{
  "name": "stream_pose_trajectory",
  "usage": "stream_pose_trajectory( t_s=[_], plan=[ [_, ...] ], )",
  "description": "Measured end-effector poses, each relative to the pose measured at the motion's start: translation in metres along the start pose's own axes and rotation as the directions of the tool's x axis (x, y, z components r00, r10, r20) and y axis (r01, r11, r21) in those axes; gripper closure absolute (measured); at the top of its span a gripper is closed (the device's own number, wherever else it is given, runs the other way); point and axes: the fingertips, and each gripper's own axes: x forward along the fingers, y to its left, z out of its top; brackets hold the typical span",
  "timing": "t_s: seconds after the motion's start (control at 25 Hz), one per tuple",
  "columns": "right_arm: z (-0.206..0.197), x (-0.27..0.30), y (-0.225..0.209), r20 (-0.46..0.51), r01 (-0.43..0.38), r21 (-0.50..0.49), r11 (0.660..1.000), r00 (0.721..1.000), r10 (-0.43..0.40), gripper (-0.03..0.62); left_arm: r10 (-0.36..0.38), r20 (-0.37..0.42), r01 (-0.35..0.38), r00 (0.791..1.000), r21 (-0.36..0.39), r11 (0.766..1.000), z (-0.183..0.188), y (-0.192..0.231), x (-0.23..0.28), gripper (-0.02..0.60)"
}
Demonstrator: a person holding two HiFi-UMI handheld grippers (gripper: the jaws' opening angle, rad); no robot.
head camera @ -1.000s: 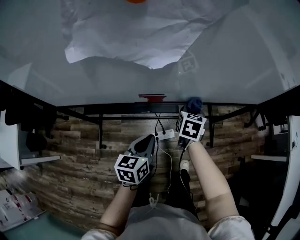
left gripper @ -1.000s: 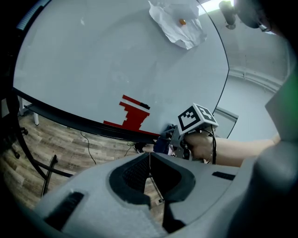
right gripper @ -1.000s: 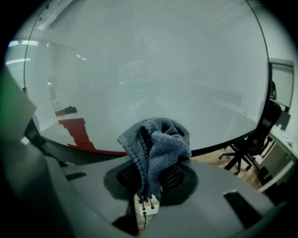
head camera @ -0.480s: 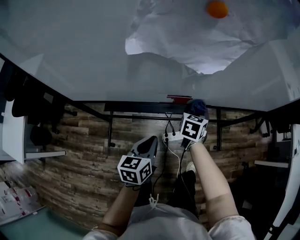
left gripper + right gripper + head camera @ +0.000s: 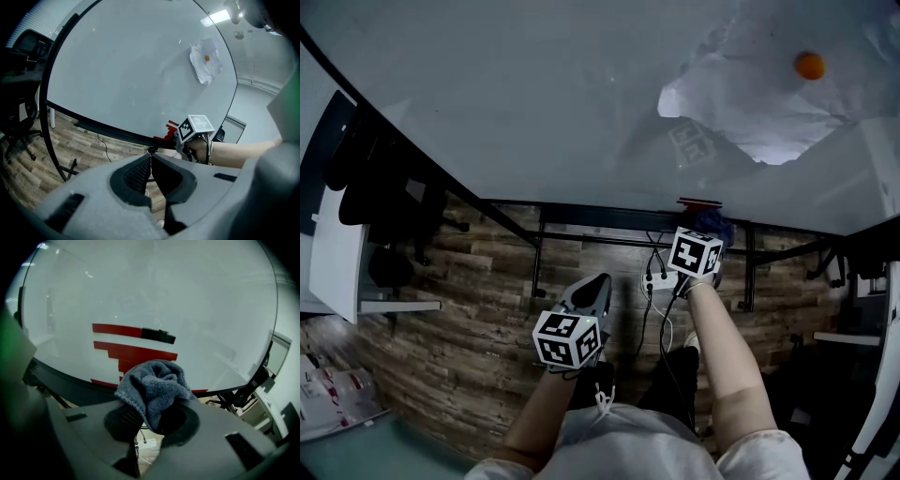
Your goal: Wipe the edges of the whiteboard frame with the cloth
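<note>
Your right gripper (image 5: 154,417), jaws clamped on a bunched grey cloth (image 5: 154,383), holds it close up to the bottom edge of the whiteboard frame (image 5: 581,215). Left gripper (image 5: 151,161) hangs lower, jaws shut on nothing. Risk: the cloth sits loosely bunched, so dragging it along the frame may tug it free, or bare jaw tips could scrape.

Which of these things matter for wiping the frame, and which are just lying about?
In use: cloth, right gripper holding it, whiteboard frame.
Lying about: crumpled paper, orange magnet, power strip, left gripper, shut and empty.
</note>
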Motion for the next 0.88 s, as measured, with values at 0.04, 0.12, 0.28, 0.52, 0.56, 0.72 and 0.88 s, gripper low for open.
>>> stream_pose_trajectory(
  t_s=[0.04, 0.12, 0.28, 0.52, 0.56, 0.72, 0.88],
  plan=[
    [0.000, -0.001, -0.001, 0.000, 0.009, -0.019, 1.000, 1.000, -0.009, 0.525, 0.000, -0.001, 0.000, 1.000, -0.002, 1.000, 0.000, 0.004, -0.003, 0.563],
    [0.000, -0.004, -0.002, 0.011, 0.020, -0.063, 0.998, 1.000, -0.019, 0.525, 0.001, -0.002, -0.001, 1.000, -0.006, 1.000, 0.001, 0.012, -0.008, 0.563],
    [0.001, -0.009, 0.015, 0.019, 0.011, -0.213, 0.977, 1.000, -0.007, 0.525, -0.005, 0.005, 0.005, 1.000, -0.017, 1.000, 0.001, 0.018, -0.014, 0.563],
    [0.004, -0.015, 0.074, -0.005, -0.095, -0.325, 0.941, 0.995, 0.099, 0.525, -0.012, 0.021, 0.012, 1.000, -0.020, 1.000, 0.005, 0.024, -0.025, 0.563],
    [0.005, -0.016, 0.083, -0.005, -0.106, -0.325, 0.940, 0.994, 0.111, 0.525, -0.007, 0.026, 0.007, 1.000, -0.022, 1.000, 0.005, 0.028, -0.028, 0.563],
    [0.009, -0.016, 0.104, -0.008, -0.107, -0.290, 0.951, 0.994, 0.110, 0.525, 0.018, 0.041, -0.017, 0.999, -0.035, 0.999, 0.007, 0.048, -0.042, 0.563],
    [0.012, -0.022, 0.123, 0.002, -0.128, -0.269, 0.955, 0.991, 0.133, 0.525, 0.041, 0.056, -0.038, 0.998, -0.046, 0.998, 0.009, 0.069, -0.058, 0.563]
  ],
)
